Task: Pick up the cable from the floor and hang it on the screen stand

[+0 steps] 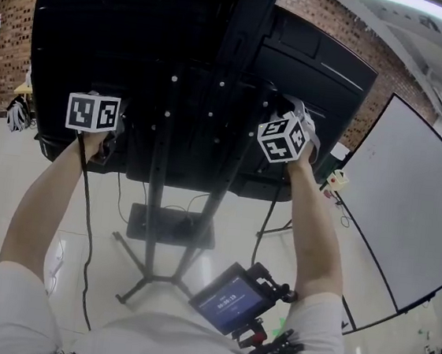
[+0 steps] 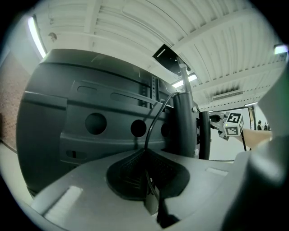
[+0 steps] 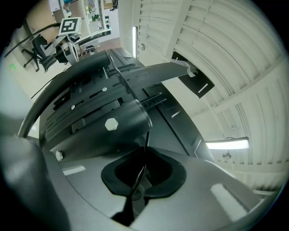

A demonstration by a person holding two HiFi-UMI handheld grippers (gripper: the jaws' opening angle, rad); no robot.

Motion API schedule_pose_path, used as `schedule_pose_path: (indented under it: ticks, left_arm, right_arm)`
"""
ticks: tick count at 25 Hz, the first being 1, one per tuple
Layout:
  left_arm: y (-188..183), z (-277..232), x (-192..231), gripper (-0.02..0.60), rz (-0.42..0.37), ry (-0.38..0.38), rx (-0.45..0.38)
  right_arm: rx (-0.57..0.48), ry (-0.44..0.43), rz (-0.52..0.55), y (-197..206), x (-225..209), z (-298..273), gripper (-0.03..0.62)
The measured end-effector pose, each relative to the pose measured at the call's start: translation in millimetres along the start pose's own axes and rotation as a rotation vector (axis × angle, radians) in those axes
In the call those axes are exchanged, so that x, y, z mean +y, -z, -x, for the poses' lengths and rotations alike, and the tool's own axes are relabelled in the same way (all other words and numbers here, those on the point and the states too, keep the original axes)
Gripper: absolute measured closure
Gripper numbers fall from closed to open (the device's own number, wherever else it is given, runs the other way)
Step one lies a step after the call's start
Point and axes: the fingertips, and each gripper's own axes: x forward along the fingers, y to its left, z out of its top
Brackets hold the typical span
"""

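**Operator:** Where is the cable, and which way does it run?

**Guide:** The cable (image 2: 156,115) is off the floor at the back of the screen (image 1: 86,38), and you hold it at two points. From your left gripper (image 2: 145,151) its long axis rises out of the pads, then bends right toward the upright column (image 2: 183,122) of the screen stand (image 1: 154,204). From your right gripper (image 3: 145,151) it runs nearly straight up to the mount bracket (image 3: 113,119). The head view shows slack hanging from each hand toward the floor. The span between the two grippers is hidden behind the column.

**Operator:** State of the jaws?

**Guide:** Both pairs stand almost together, and each pinches the thin cable between its pads. Neither holds anything else.

**Operator:** Which hand leads the hang?

**Guide:** Probably your right. It sits just beside the bracket, while your left is well out to the left of the column. Judge the drape across the column: keep the span level, and expect the slack to drag the cable off if either end is freed too soon.
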Motion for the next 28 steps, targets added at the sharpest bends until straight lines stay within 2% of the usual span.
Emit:
schedule_pose_path:
  ticks: [8,12,17,19,24,28]
  left_arm:
    - [2,0,-9,0.575,0.028,0.014,-0.042]
    - [2,4,-12,0.566,0.012,0.032,-0.073]
    - [8,7,-12,0.443,0.012,0.066,-0.089]
    - [13,8,-12,0.418,0.011,0.08,-0.085]
    - [18,10,-17,0.39,0.011,0.11,-0.091]
    - [20,17,-14,0.376,0.023,0.12,-0.123]
  right_arm:
    - [-0.028,0.032,-0.104,1,6,4,0.546]
    - [-0.044,0.047,-0.133,2,7,7,0.543]
    - [-0.05,0.026,-0.142,5,12,11,0.516]
    - [-0.053,0.016,-0.151,8,15,13,0.49]
    - [-0.066,0.014,-0.163,10,17,17,0.484]
    - [-0.084,0.009,-0.184,14,16,23,0.445]
